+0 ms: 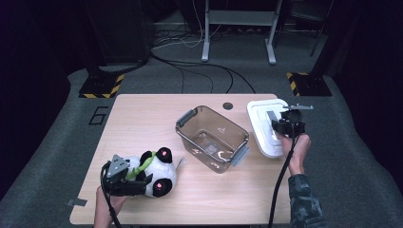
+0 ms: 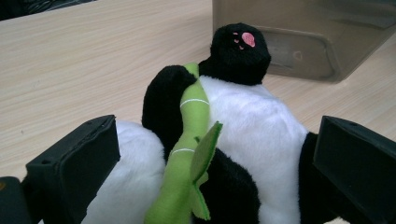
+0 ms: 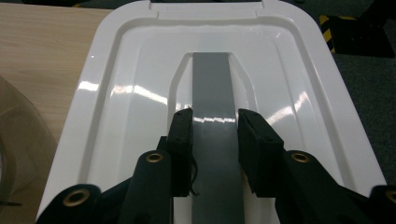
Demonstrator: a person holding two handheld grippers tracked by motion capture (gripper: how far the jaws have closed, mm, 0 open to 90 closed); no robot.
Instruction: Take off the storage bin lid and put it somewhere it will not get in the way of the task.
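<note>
Dim surroundings, lit table (image 1: 142, 114), glare on lid (image 3: 140, 93)

The panda plush (image 2: 252, 126) runs off the bottom edge in the left gripper view, its face out of sight. The grey handle (image 3: 214, 140) slips behind the right gripper (image 3: 214, 154) (contact unclear), and the lid's (image 3: 116, 116) near end is cut off.
</note>
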